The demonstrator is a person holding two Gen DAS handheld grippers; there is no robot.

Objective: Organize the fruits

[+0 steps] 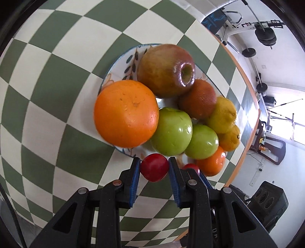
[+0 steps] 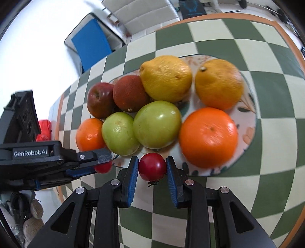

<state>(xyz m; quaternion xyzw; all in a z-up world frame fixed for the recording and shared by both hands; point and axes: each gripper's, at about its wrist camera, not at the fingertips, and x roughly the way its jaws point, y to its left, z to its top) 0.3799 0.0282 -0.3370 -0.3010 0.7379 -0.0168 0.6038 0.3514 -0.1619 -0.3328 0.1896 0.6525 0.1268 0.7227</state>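
Your checked table (image 1: 57, 85) carries the plate (image 1: 122, 63), piled with oranges, apples and lemons. At its near rim, your left gripper (image 1: 154, 167) pinches one red fruit (image 1: 154, 167) between its blue pads. Your right gripper (image 2: 152, 167) pinches a second red fruit (image 2: 152, 167) just beside it. Chairs (image 2: 144, 15) stand beyond the table.
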